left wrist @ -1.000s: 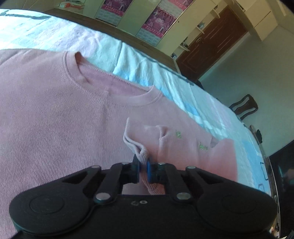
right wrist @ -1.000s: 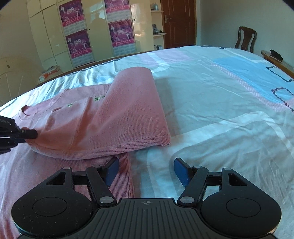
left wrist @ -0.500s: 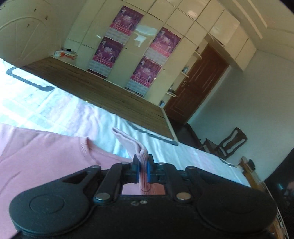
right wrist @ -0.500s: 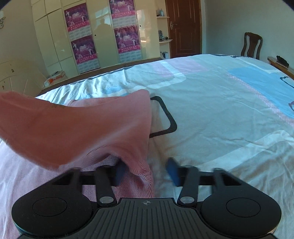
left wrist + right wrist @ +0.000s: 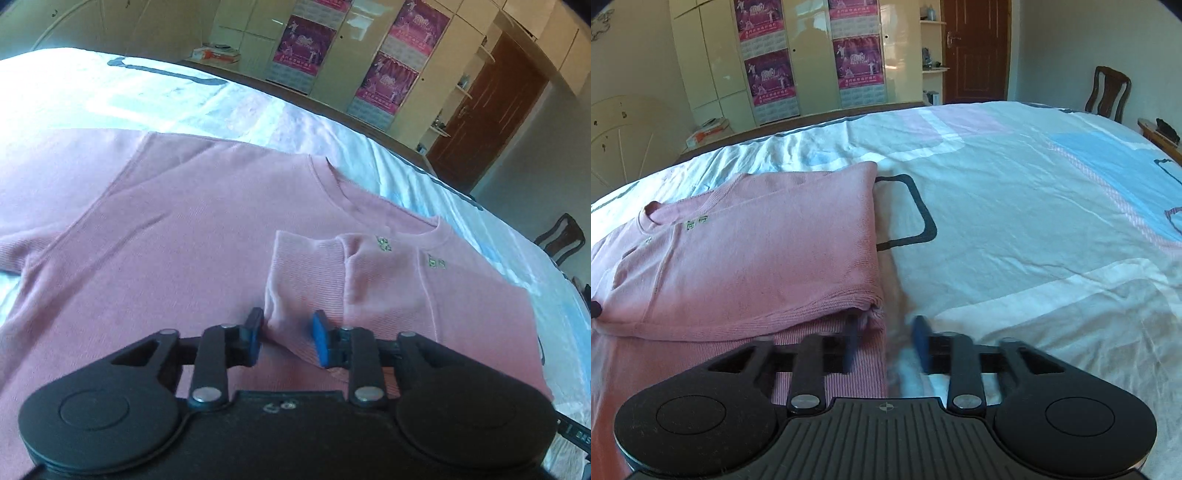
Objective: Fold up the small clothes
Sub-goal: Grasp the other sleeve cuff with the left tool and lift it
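I see the pink sweater [image 5: 192,236] lying flat on the bed [image 5: 1015,221], neck toward the wardrobe [image 5: 812,55]. Its right side is folded over the body, with the sleeve cuff [image 5: 306,266] resting on the chest below the collar [image 5: 369,199].

My left gripper [image 5: 286,338] sits just over that cuff. Its jaws have just been opening, and the blue pads [image 5: 319,343] now stand apart on either side of the cuff's near edge without pressing it. So the cuff is released.

My right gripper [image 5: 886,343] is at the sweater's lower right corner, by the folded hem [image 5: 864,308]. Its jaws have just been opening too; they are blurred but clearly spread, one pad over the pink cloth, the other over the sheet, gripping nothing.
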Demonstrator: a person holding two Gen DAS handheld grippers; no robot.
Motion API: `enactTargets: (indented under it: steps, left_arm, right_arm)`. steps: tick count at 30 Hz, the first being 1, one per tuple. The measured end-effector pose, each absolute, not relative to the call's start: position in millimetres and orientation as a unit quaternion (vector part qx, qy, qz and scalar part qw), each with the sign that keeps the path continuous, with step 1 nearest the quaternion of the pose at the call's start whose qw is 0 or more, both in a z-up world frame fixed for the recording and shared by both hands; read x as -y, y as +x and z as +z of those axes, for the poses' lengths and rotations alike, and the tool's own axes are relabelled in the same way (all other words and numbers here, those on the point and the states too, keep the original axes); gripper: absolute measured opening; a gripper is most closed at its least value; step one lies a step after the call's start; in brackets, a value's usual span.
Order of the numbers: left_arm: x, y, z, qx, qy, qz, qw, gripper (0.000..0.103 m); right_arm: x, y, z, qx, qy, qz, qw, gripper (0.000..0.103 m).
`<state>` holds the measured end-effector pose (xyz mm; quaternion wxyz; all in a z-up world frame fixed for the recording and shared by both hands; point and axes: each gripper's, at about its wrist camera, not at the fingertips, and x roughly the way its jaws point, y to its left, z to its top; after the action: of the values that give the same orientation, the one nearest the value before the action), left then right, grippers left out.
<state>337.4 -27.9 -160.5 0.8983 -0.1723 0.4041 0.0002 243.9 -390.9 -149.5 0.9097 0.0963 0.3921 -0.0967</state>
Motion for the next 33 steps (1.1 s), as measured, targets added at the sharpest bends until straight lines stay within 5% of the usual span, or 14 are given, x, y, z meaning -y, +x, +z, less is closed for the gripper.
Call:
enactTargets:
  steps: [1, 2, 8, 9, 12, 21, 25, 26, 27, 30, 33]
  left_arm:
    - [24.6, 334.9, -160.0, -0.402, -0.167, 0.012, 0.900, 0.050]
    - [22.0, 332.3, -157.7, -0.400, -0.166, 0.019, 0.901, 0.059]
    - [26.2, 328.0, -136.3, -0.350, -0.159, 0.014, 0.923, 0.059]
    - [32.6, 331.4, -133.1, -0.345, -0.151, 0.002, 0.927, 0.059]
    - [50.5, 351.1, -134.1, -0.345, -0.143, -0.031, 0.927, 0.059]
    - [52.0, 385.5, -161.1, -0.382, -0.130, 0.013, 0.915, 0.073]
    - [51.0, 383.6, -174.4, -0.390, -0.140, -0.001, 0.910, 0.048]
    - [51.8, 383.4, -174.9, -0.390, -0.135, -0.001, 0.911, 0.023]
    - [51.2, 383.3, -175.6, -0.389, -0.138, -0.004, 0.911, 0.009]
    - [51.1, 373.7, -167.0, -0.357, -0.142, -0.003, 0.923, 0.008]
    - [53.0, 361.4, -164.2, -0.333, -0.128, 0.012, 0.934, 0.008]
  right_arm:
    - [392.6, 237.2, -145.1, -0.382, 0.098, -0.102, 0.913, 0.088]
    - [394.1, 230.0, -140.1, -0.368, 0.103, -0.101, 0.918, 0.088]
    - [402.1, 248.8, -123.6, -0.348, 0.119, -0.086, 0.926, 0.088]
    - [405.3, 258.6, -123.9, -0.346, 0.123, -0.087, 0.926, 0.087]
    - [414.1, 291.5, -127.6, -0.355, 0.132, -0.083, 0.922, 0.060]
    - [449.0, 377.5, -152.8, -0.383, 0.208, -0.073, 0.897, 0.058]
    - [439.3, 399.2, -158.0, -0.392, 0.190, -0.060, 0.898, 0.056]
    - [436.1, 402.5, -159.9, -0.395, 0.185, -0.056, 0.898, 0.036]
    - [432.3, 404.6, -160.9, -0.398, 0.177, -0.051, 0.899, 0.027]
    - [421.3, 403.2, -157.1, -0.391, 0.140, -0.051, 0.908, 0.010]
    - [416.5, 398.8, -158.0, -0.377, 0.095, -0.077, 0.918, 0.009]
